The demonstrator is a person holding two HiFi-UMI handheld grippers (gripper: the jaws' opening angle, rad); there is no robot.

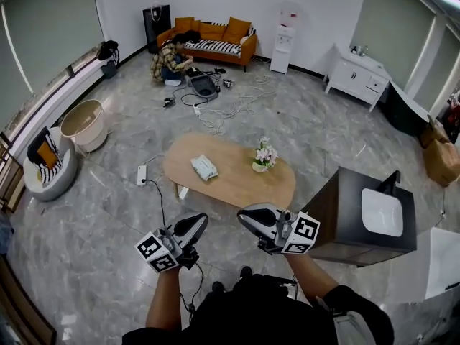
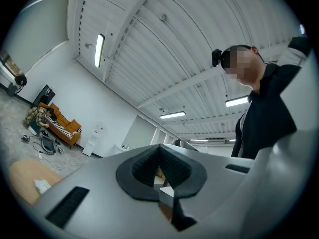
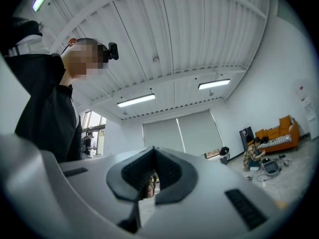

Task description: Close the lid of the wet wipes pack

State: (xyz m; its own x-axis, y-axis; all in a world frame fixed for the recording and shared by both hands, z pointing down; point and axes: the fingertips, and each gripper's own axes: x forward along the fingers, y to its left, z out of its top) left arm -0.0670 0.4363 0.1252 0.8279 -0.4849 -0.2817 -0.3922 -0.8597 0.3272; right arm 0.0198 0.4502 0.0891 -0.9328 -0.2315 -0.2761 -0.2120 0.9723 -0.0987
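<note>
Head view has both grippers held close to the person's body, well short of the table (image 1: 237,184). The left gripper (image 1: 198,221) and right gripper (image 1: 246,215) sit side by side, near each other but apart, both pointing toward the far side of the room. Left gripper view shows its fingers (image 2: 139,169) pressed together with nothing between them. Right gripper view shows the same deal for its fingers (image 3: 130,176), closed up on nothing. Those 2 views mostly catch ceiling and the person holding the grippers.

The wet wipes pack (image 1: 204,167) lies flat on the oval wooden table, left of middle, well apart from both grippers. A small pot of flowers (image 1: 264,155) stands to its right, near but not touching. Honestly, the pack is too small here to tell if the lid is up or down.

Far back, another person (image 1: 169,60) sits on the floor by an orange sofa (image 1: 215,38). A dark cabinet (image 1: 352,192) with a white basin (image 1: 382,213) on top stands at the right.
</note>
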